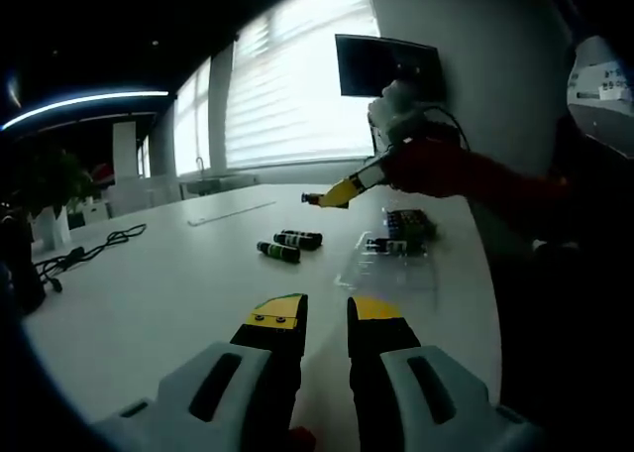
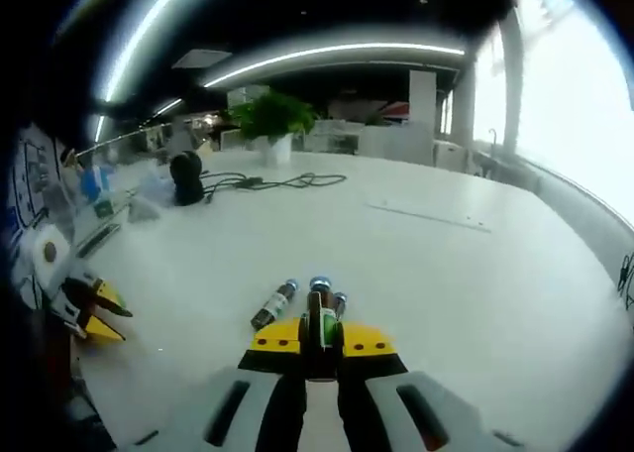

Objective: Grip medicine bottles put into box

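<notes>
My right claw (image 2: 320, 345) pinches one medicine bottle (image 2: 319, 318) upright between its tips above the white tabletop (image 2: 416, 264), two more bottles (image 2: 274, 303) lying just ahead, so I judge a level carry to the clear box (image 1: 394, 249) best, left claw (image 1: 325, 318) spread and idle.
</notes>
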`<state>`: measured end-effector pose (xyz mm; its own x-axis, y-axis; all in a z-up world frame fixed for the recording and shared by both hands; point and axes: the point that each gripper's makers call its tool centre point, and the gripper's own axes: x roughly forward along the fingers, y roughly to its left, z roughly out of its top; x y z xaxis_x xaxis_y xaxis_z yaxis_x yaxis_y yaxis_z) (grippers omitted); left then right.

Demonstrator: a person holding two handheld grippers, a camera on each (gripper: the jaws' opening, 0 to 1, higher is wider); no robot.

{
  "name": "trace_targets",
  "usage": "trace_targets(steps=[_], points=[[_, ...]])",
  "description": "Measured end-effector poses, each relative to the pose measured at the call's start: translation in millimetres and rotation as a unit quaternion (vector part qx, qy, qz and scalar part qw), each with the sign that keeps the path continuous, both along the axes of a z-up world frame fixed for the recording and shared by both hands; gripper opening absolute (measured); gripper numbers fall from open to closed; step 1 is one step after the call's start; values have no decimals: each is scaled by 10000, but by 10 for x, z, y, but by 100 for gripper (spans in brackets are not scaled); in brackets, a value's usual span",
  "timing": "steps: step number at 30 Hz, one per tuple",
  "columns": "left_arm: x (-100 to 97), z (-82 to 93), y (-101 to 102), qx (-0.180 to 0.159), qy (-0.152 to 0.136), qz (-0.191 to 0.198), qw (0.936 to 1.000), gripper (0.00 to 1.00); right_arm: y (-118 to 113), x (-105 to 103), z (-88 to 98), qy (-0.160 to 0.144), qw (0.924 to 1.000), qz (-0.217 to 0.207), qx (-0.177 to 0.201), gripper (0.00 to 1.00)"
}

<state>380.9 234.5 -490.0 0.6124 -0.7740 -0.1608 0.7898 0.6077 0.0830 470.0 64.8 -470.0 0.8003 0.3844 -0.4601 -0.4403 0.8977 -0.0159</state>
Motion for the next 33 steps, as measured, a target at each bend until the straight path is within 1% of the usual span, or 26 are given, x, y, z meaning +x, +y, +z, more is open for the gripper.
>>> trace_targets(steps=[7,15,19,22,25,29,33], points=[[1,-2,3,2,3,5,10000,10,107,-216,19,-31,9999,124,-6,7],[-2,-4,2,13,0,5,10000,10,169,-435,-33,71,9999,134,-81,7],[-3,-6,1,17,3,5,10000,10,204,-545,-88,156,9997,142,-110,7],[-5,-3,1,8,1,4,10000,10,204,-587,-110,149,9997,117,-146,7],[-4,-7,0,15,8,9,10000,10,202,-652,-139,210,9997,70,-67,7],[-6,-7,-2,21,1,14,10000,10,206,-729,-201,317,9995,14,-63,7],[-9,-6,-3,28,-7,15,10000,10,218,-814,-255,355,9994,-30,-19,7]])
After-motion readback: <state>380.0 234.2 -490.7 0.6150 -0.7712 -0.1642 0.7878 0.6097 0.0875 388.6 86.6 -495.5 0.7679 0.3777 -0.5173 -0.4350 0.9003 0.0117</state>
